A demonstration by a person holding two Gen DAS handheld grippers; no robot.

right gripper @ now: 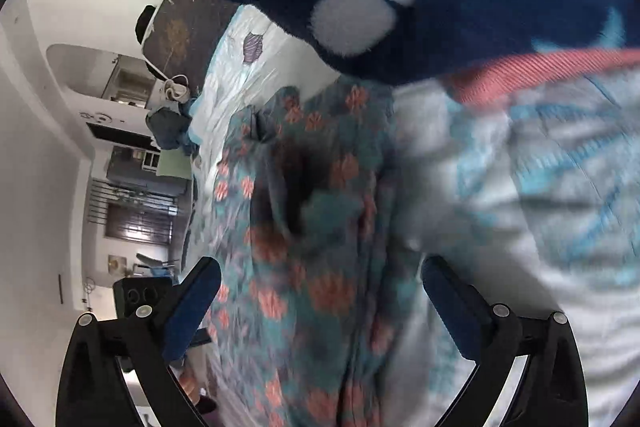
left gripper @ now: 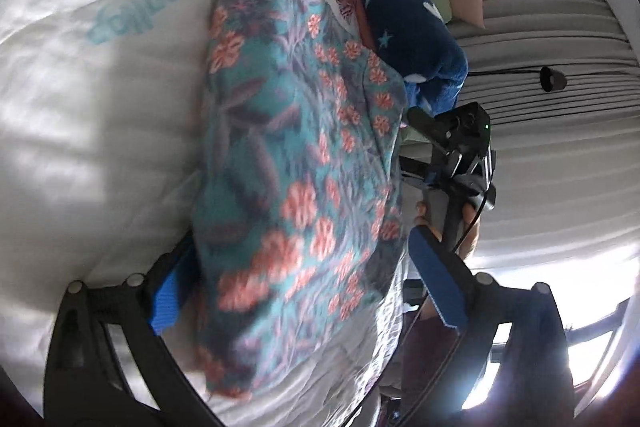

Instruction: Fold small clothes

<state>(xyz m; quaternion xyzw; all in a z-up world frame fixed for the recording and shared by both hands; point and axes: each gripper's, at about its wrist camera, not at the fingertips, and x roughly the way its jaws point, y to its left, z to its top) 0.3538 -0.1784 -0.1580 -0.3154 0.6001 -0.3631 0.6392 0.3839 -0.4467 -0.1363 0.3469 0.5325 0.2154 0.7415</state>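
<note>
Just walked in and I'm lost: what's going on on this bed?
A person is folding small clothes on a white bedsheet with a handheld gripper in each hand. The floral garment lies spread out between both open grippers; neither the left gripper nor the right gripper is clamped on it. A navy fleece piece sits bunched just beyond it.

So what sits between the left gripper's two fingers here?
The floral garment: in the left wrist view it fills the gap between the wide-open fingers of the left gripper, lying on the white bedding. Neither pad visibly presses it.
</note>
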